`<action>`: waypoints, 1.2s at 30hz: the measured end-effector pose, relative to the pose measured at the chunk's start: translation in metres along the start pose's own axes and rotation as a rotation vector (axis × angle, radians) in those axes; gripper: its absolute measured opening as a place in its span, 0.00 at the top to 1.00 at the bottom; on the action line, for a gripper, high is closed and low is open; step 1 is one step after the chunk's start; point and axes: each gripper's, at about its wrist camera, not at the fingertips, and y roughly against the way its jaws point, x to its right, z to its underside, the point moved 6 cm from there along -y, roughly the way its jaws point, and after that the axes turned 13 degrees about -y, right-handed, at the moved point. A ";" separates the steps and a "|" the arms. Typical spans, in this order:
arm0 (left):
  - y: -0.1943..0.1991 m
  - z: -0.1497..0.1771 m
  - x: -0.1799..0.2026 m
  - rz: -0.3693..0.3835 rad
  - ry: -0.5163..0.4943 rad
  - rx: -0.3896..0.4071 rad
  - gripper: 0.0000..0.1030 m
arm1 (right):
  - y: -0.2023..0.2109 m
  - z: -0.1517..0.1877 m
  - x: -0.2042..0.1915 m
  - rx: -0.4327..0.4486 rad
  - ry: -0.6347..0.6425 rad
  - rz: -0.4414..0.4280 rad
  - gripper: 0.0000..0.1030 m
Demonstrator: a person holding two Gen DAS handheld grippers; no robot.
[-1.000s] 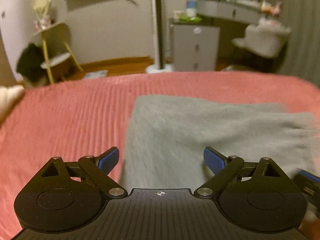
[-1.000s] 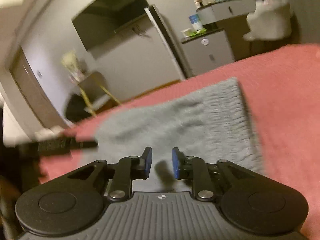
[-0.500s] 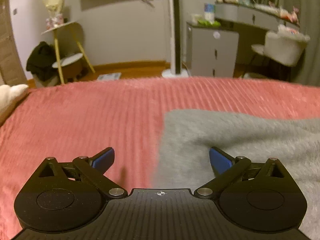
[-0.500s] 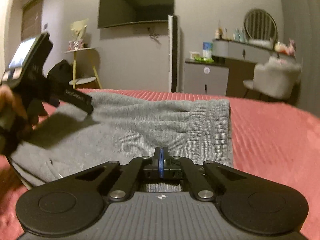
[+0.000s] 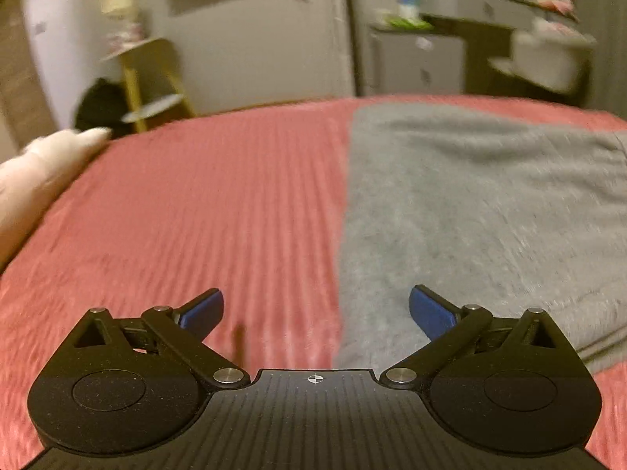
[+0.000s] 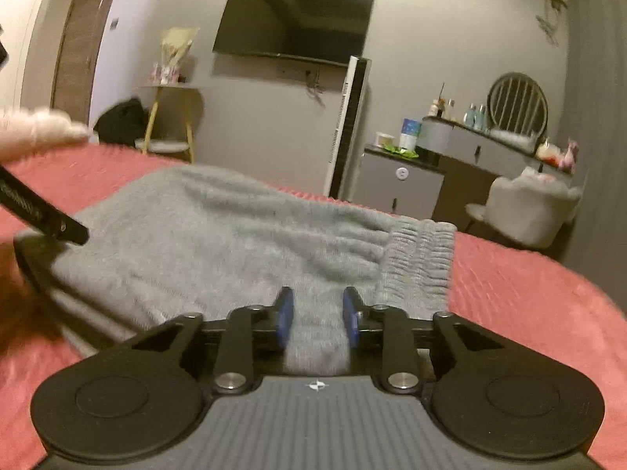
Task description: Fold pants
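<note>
Grey knitted pants [image 5: 482,203] lie folded on the pink ribbed bedspread [image 5: 203,211]. In the right wrist view the pants [image 6: 219,235] show their ribbed waistband [image 6: 423,262] at the right. My left gripper [image 5: 315,313] is open wide and empty, straddling the pants' left edge just above the bed. My right gripper [image 6: 318,317] is partly open with a ridge of grey fabric between its blue pads [image 6: 285,315]. The left gripper's black body [image 6: 39,211] shows at the left of the right wrist view.
A white plush pillow [image 5: 35,172] lies at the bed's left edge. Beyond the bed stand a yellow-legged side table [image 6: 168,117], a tall white tower unit [image 6: 348,125], a grey cabinet [image 6: 395,184] and a white chair [image 6: 529,207].
My right gripper was shut half a second ago and has opened partway over the pants. My left gripper stayed open and swung, so the pants' edge shifted in its view.
</note>
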 end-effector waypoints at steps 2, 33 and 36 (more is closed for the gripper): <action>0.009 0.003 -0.003 -0.012 0.062 -0.041 0.00 | 0.014 0.000 0.003 -0.011 -0.022 0.003 0.74; 0.075 0.045 0.039 0.204 0.065 -0.138 0.00 | 0.091 0.016 -0.038 -0.256 -0.262 0.035 0.04; 0.066 0.044 0.039 0.170 0.030 -0.121 0.00 | 0.081 0.017 -0.044 -0.300 -0.194 0.041 0.04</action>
